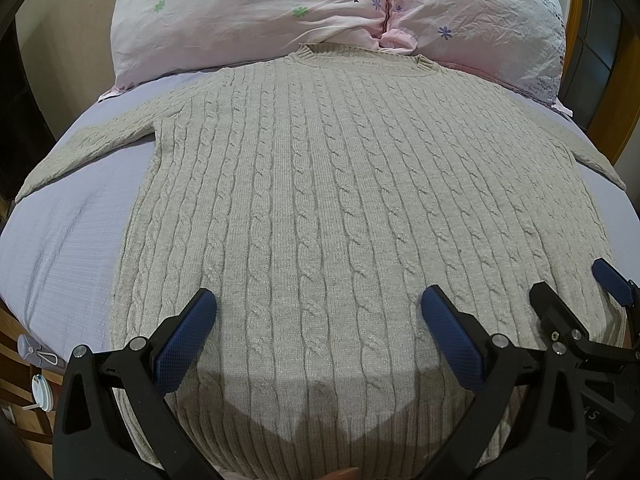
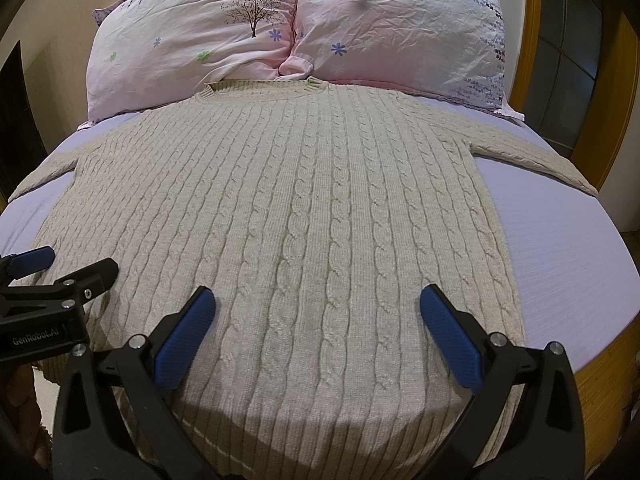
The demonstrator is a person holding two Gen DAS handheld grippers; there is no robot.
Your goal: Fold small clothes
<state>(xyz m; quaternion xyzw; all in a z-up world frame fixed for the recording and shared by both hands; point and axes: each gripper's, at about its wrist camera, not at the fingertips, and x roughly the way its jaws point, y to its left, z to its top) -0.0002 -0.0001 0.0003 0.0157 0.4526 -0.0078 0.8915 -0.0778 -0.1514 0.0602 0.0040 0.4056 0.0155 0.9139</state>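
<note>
Sweater (image 1: 340,200) lies flat on the bed (image 1: 72,248), filling the centre of both views, collar toward the pillows (image 1: 248,12) at the top of frame, hem at the bottom edge nearest you. Sleeves run out to mid-left and mid-right, off toward the bed's sides. Nothing folded yet, by the look of it.

Left claw (image 1: 319,312) is spread wide, holding nothing, hovering over the lower body of the knit. Right claw (image 2: 318,308) same: wide, empty, over the lower centre-right. In the left view it shows at lower right, w/ the two claws close together.

Likely first step is a sleeve fold, so:
- Move each claw outward; both are too central now.
- Pinch at the shoulder seam & near the cuff, not mid-sleeve, so it swings across straight.
- Cable knit is thick and stretchy; take a deep bite thru both layers or the back layer may lag behind.
- Lift low, lay across the chest, keep the side edge parallel to the cables.
- Don't drag: the lilac sheet could bunch under it.
</note>
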